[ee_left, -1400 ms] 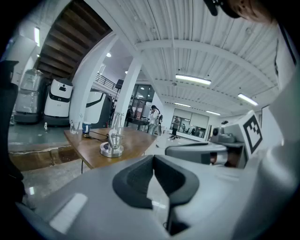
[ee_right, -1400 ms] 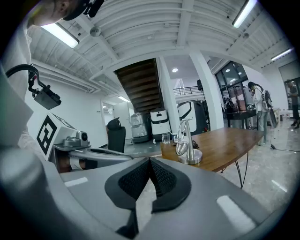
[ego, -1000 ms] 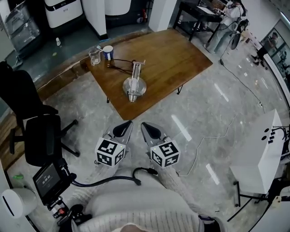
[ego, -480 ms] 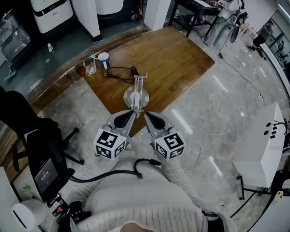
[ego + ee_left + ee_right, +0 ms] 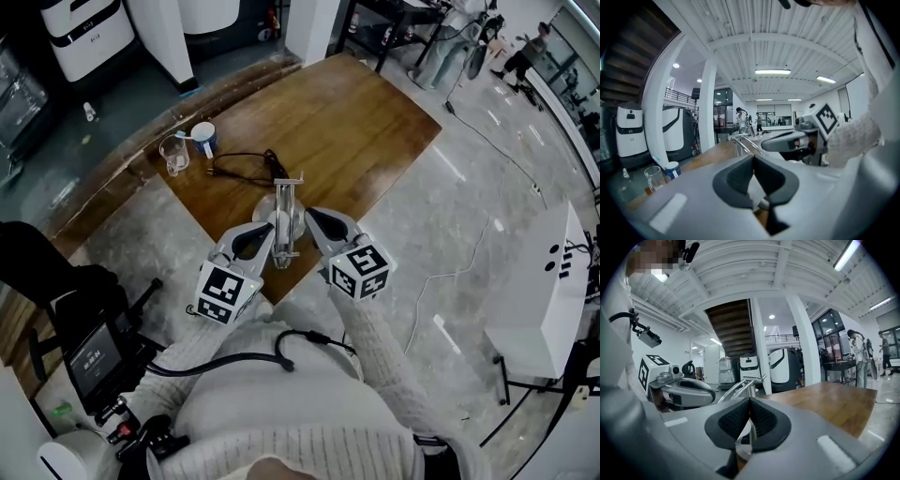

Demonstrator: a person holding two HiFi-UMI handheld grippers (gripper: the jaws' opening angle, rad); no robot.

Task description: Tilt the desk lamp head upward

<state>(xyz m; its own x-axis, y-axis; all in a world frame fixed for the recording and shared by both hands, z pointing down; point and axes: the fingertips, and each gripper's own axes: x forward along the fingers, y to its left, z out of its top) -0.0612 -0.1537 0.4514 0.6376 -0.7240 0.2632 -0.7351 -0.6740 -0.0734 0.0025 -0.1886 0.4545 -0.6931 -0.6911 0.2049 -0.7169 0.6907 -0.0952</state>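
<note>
Desk (image 5: 366,112): mid-brown wood, grain visible. Lamp (image 5: 286,220): bare silver metal throughout. Cable (image 5: 239,161): black. Cup (image 5: 203,139): blue, white rim. Glass (image 5: 174,154): clear. Left tool (image 5: 753,160) and right tool (image 5: 749,403): grey shells, black textured pads. Cubes (image 5: 228,293): white faces with black square markers. Floor (image 5: 450,225): grey, marbled, glossy. Sweater (image 5: 281,412): off-white ribbed knit. Chair (image 5: 70,291): black. Side table (image 5: 539,309): white.

Silver desk lamp (image 5: 285,223), round base, arm folded low, on wooden table (image 5: 356,112) near its front corner
</note>
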